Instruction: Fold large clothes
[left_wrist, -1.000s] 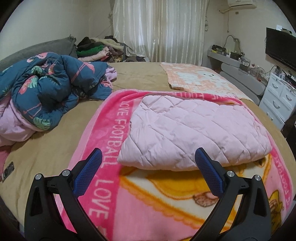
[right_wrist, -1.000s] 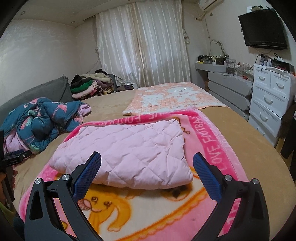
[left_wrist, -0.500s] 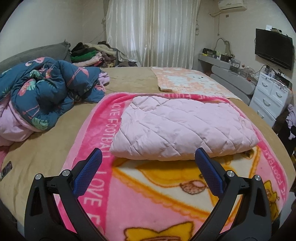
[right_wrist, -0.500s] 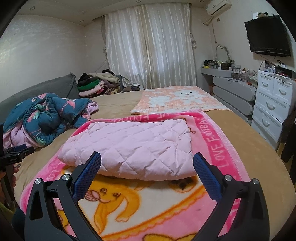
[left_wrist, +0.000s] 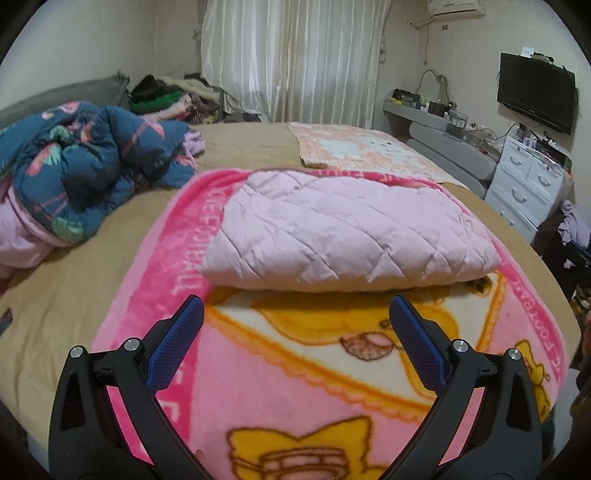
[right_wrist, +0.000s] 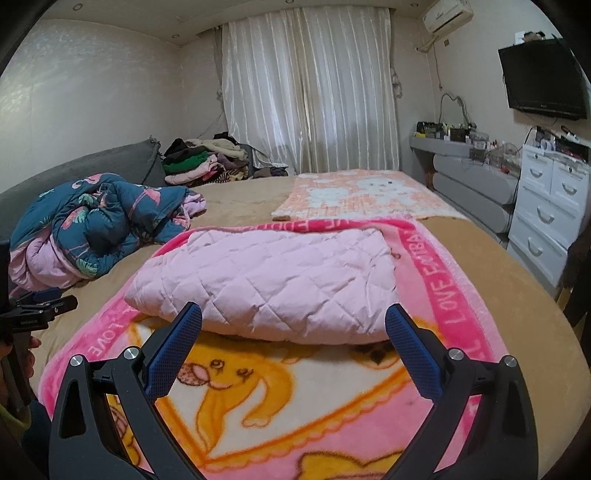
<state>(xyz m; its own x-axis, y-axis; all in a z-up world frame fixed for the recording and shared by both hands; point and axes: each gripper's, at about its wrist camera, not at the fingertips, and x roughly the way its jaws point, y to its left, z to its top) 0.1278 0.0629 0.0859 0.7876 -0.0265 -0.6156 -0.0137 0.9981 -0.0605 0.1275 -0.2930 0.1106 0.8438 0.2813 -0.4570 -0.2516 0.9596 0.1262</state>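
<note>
Left gripper (left_wrist: 295, 321): jaws wide apart, nothing between the blue pads, held above the near part of a pink cartoon blanket (left_wrist: 314, 369). Right gripper (right_wrist: 293, 325): jaws likewise wide apart and empty, hanging over the same blanket. The task item, a pale pink quilted garment (left_wrist: 343, 236), lies folded into a thick, roughly rectangular pad on the far half of the blanket, its near folded edge just beyond both sets of fingertips; neither gripper touches it. The blanket is spread flat on a tan bedspread (left_wrist: 74, 288). To the left on the bed, well apart from the folded piece, sits a crumpled dark blue flamingo-print quilt (left_wrist: 92, 166) with pink lining. Beyond the blanket, a peach patterned cloth (right_wrist: 362, 195) lies flat. A heap of assorted clothes (right_wrist: 203, 158) sits at the far left near the white curtain (right_wrist: 310, 88). White drawers (right_wrist: 550, 218) stand at right.
</note>
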